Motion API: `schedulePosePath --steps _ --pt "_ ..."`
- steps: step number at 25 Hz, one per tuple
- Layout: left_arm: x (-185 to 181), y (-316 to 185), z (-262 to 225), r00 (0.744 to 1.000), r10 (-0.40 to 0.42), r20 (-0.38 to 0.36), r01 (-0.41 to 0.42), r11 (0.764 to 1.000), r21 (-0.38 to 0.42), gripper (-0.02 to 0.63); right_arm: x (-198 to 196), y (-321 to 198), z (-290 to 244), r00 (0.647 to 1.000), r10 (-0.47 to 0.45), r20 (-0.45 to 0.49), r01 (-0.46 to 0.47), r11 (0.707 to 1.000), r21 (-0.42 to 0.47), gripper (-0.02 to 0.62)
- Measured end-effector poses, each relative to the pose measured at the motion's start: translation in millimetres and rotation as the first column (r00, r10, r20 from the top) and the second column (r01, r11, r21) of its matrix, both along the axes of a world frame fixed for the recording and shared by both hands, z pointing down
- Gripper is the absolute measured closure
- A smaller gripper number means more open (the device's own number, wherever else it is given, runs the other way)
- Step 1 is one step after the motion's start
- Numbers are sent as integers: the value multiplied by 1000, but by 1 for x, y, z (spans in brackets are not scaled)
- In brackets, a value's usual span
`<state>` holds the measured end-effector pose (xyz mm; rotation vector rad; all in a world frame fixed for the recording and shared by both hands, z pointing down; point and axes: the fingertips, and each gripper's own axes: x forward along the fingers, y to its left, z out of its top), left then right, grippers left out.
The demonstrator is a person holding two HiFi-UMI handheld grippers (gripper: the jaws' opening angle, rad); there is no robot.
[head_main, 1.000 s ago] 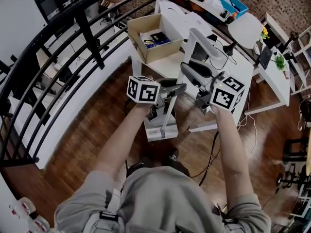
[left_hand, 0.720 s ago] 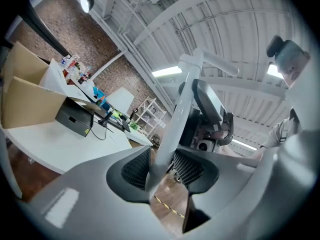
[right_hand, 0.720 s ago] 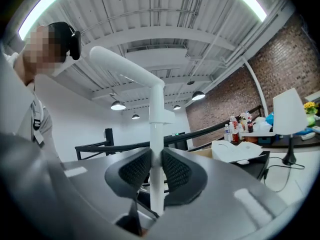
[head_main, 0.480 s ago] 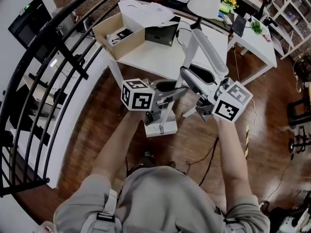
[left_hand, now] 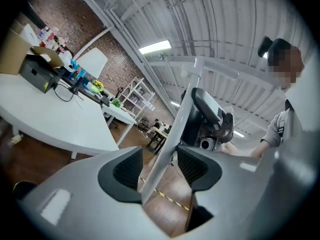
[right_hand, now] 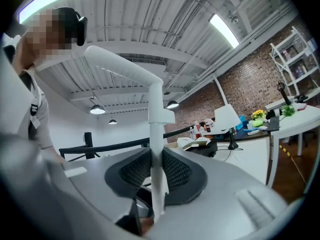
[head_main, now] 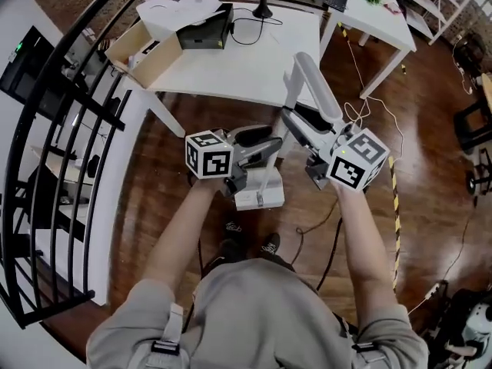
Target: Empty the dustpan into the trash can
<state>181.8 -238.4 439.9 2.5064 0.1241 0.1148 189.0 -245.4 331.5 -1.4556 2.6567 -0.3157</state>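
A white long-handled dustpan hangs in front of me over the wood floor. Its pan sits below my left gripper, and its handle rises toward the table. My right gripper is shut on the handle, both pads pressed against it. The white shaft also runs between the jaws of my left gripper. Those jaws have just been opening, and gaps show beside the shaft. No trash can is in view.
A white table stands straight ahead with a cardboard box and a black box on it. A black railing curves along the left. Cables and striped tape lie on the floor at right.
The view has swung along the table, so the cardboard box and railing slid left and the table's right end came into view. Both grippers keep the dustpan in front of me.
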Motion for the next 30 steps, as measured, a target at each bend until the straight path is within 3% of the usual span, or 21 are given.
schedulePosePath --steps 4,9,15,20,25,30 --pt "-10 0 26 992 -103 67 104 995 -7 424 34 21 40 996 89 -1 -89 995 -35 526" --pt "-27 8 61 972 -195 133 199 980 -20 519 67 45 111 978 206 -31 -208 973 -100 525" --pt "-37 29 107 959 -216 185 232 970 -67 532 95 55 193 953 295 -69 -301 945 -130 525" --pt "-27 27 129 958 -206 198 217 976 -32 568 111 50 253 936 339 -100 -352 919 -178 520" --pt "-21 22 155 946 -220 237 227 974 -1 601 91 52 304 943 290 -163 -323 915 -240 517" --pt "-28 22 156 932 -239 271 245 969 12 601 62 61 326 971 195 -138 -229 924 -305 505"
